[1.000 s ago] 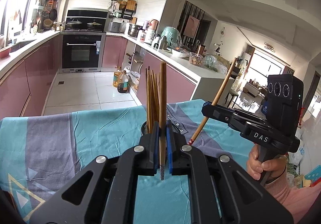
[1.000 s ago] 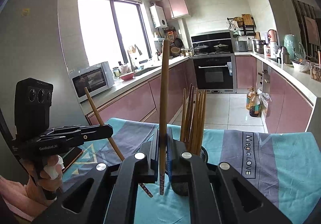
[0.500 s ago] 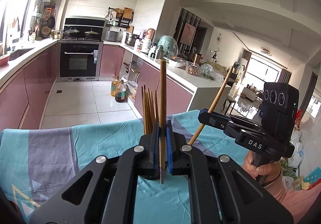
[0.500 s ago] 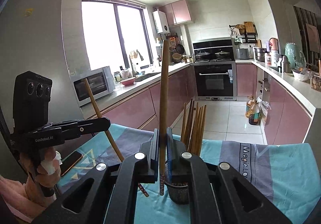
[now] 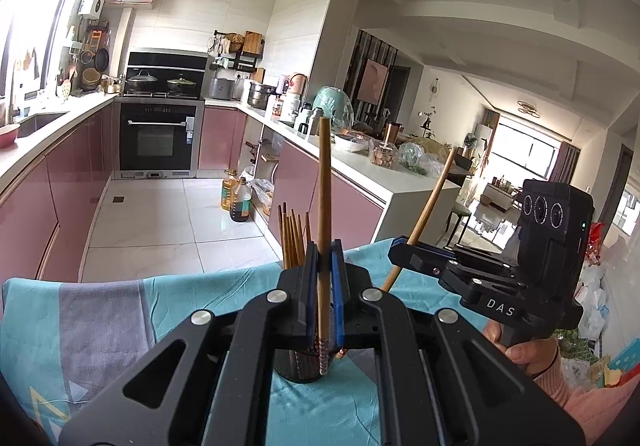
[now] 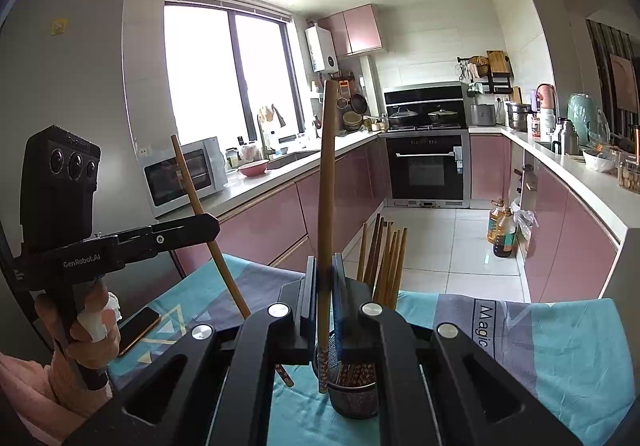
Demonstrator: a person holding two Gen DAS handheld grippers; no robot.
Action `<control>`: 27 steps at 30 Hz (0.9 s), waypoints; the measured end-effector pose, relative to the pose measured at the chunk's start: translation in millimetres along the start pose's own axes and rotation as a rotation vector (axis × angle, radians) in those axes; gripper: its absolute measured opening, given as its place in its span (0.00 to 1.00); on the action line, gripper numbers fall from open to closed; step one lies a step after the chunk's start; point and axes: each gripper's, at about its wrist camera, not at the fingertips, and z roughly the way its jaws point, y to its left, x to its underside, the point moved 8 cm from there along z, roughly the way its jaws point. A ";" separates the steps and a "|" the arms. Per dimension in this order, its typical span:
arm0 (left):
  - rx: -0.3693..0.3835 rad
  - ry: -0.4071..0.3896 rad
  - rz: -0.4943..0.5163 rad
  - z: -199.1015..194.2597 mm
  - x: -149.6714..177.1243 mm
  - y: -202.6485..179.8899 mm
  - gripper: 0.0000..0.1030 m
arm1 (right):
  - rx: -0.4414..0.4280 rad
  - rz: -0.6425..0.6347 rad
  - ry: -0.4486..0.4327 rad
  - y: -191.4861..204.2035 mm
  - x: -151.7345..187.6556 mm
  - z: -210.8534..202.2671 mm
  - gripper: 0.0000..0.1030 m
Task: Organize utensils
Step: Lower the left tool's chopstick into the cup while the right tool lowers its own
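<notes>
The dark holder (image 6: pixel 352 398) stands on the table (image 6: pixel 560 350), and its bundle of chopsticks (image 6: pixel 384 258) rises above the rim and blocks the way straight down. Left of the holder, a phone (image 6: pixel 138 328) lies on the cloth. Right of the holder, the cloth is bare and gives free passage.
</notes>
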 end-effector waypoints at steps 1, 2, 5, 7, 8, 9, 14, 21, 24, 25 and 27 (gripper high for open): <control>0.000 -0.003 0.000 -0.3 -1.9 -0.2 0.07 | 0.000 -0.001 -0.001 -0.4 -1.0 0.6 0.06; -0.001 -0.006 0.001 -1.3 -2.6 -0.8 0.07 | 0.002 -0.002 -0.002 -0.3 -1.7 0.6 0.06; 0.005 -0.008 0.000 0.4 -5.5 -2.4 0.07 | 0.006 -0.004 -0.005 0.0 -3.4 1.5 0.06; 0.002 -0.012 0.000 0.4 -7.5 -2.1 0.07 | 0.009 -0.007 -0.006 0.2 -6.0 3.8 0.06; 0.000 -0.012 0.000 1.7 -9.7 -2.9 0.07 | 0.009 -0.007 -0.007 -0.5 -6.3 4.2 0.06; 0.000 -0.013 0.000 1.7 -10.4 -3.5 0.07 | 0.011 -0.008 -0.007 -0.5 -6.7 4.1 0.06; -0.010 -0.016 0.013 3.4 -10.6 -6.7 0.07 | 0.018 -0.007 -0.004 -1.4 -8.5 10.3 0.06; -0.018 -0.006 0.024 6.3 -7.0 -15.4 0.07 | 0.039 -0.008 0.005 -4.8 -7.7 17.4 0.06; -0.027 0.004 0.031 9.4 -8.2 -14.0 0.07 | 0.044 -0.002 0.013 -7.5 -6.0 20.1 0.06; -0.026 0.009 0.031 10.1 -8.6 -13.3 0.07 | 0.045 0.001 0.017 -8.1 -5.1 21.3 0.06; -0.027 0.018 0.032 11.1 -5.3 -14.6 0.07 | 0.047 0.005 0.023 -8.7 -3.7 24.0 0.06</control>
